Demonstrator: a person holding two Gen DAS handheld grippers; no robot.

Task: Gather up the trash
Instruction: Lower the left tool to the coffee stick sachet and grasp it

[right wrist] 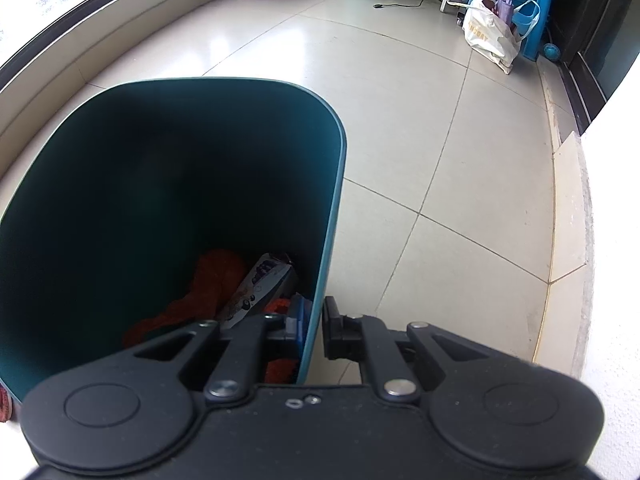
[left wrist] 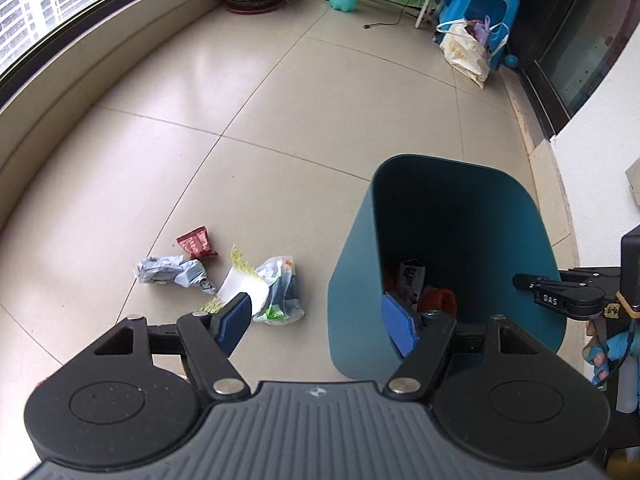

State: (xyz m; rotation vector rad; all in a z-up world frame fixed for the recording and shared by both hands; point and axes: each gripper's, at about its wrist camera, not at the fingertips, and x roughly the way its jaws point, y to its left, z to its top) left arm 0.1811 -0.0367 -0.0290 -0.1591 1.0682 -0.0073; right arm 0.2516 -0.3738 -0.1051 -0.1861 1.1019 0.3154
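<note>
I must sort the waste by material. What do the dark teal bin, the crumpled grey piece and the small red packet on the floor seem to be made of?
Dark teal bin: probably moulded plastic, with a matte, smooth, thin wall.
Crumpled grey piece: looks like thin plastic film or paper; it has soft creases, and I cannot tell which.
Small red packet: likely a printed foil or plastic wrapper, slightly glossy.
</note>
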